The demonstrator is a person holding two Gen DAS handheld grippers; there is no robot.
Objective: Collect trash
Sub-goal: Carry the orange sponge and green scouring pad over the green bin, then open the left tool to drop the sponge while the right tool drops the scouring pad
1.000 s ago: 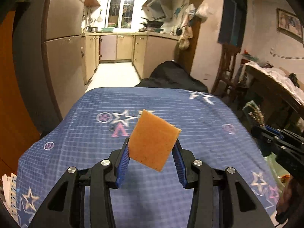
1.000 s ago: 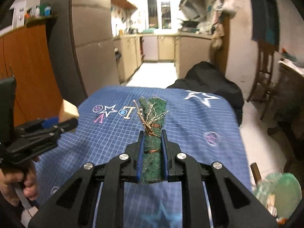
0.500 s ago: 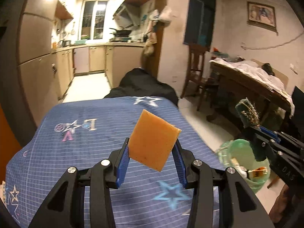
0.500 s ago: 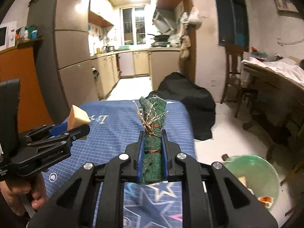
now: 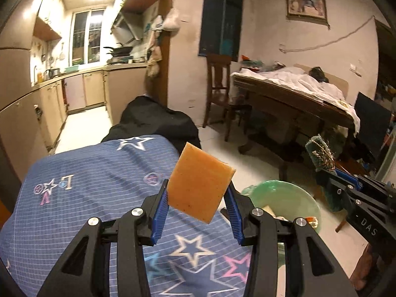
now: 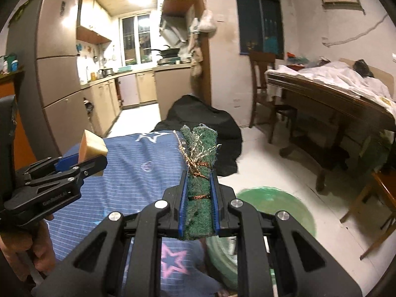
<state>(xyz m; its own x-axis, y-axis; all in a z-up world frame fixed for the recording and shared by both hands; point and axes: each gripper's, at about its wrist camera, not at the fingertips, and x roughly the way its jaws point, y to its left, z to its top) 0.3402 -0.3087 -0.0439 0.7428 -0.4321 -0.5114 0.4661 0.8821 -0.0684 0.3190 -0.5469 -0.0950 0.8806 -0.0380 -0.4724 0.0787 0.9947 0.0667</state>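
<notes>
The blue star-print cloth [image 5: 81, 205] covers the surface below both grippers, soft, gridded and creased; off its edge, on the pale floor, stands the green bin [image 5: 284, 198], round, lined with thin plastic, scraps already inside; from the left gripper [image 5: 198, 205] it lies at about two o'clock and lower, from the right gripper [image 6: 199, 208] at about four o'clock and closer, so the right hand seems nearer; the left jaws are clamped on an orange sponge [image 5: 200, 183], a porous slab tilted on one corner; the right jaws are pressed tight on a rolled green scouring pad [image 6: 199, 173], coarse, wire-bound, long axis toward twelve
</notes>
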